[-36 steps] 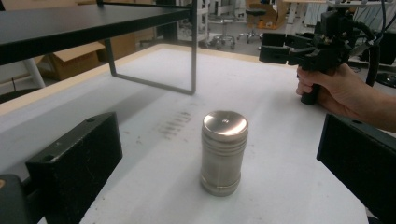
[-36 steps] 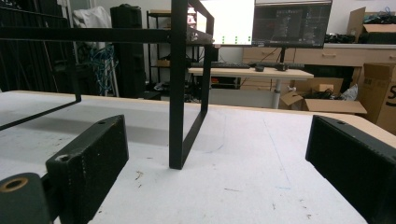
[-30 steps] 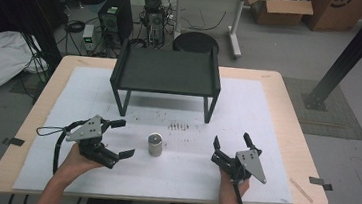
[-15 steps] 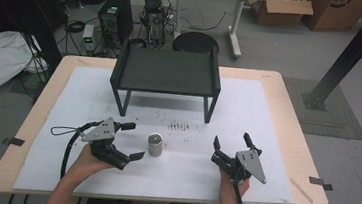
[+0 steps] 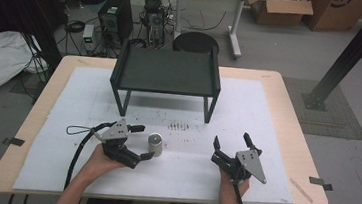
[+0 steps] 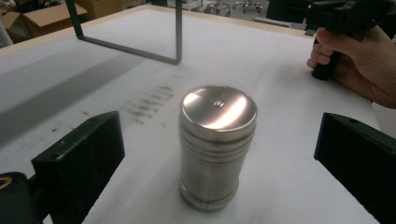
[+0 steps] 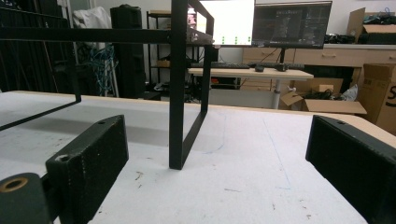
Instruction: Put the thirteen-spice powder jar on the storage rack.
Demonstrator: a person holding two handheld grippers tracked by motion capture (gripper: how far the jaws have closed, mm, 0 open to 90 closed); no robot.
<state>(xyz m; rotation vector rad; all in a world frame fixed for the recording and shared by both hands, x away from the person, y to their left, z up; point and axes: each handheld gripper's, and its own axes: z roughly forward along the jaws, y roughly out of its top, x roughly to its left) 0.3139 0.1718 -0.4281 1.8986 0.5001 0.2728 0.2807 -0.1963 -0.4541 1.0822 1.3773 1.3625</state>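
Steel, brushed and shiny, makes up the small tin [image 5: 155, 144] that stands upright on the white sheet [image 5: 267, 120] covering the wooden table [image 5: 295, 118]; its flat lid is on, so what it holds cannot be told. Behind it, toward the far edge, stands a black tray [image 5: 166, 71] on thin legs, and its dark floor looks bare from the high view. The left gripper [image 5: 141, 142] lies low on the sheet with its jaws spread wide, one on each side of the tin, and neither touches it. In the left gripper view the tin [image 6: 217, 147] stands between the two black pads [image 6: 81, 158], a little nearer the left-hand one, with open space on both sides. The right gripper [image 5: 231, 143] rests well apart from the tin, toward the right part of the table, its jaws also spread and holding nothing. The right gripper view looks past its open jaws at a leg of the tray [image 7: 178, 84]. A row of dark smudges [image 5: 179, 127] marks the sheet just beyond the tin.
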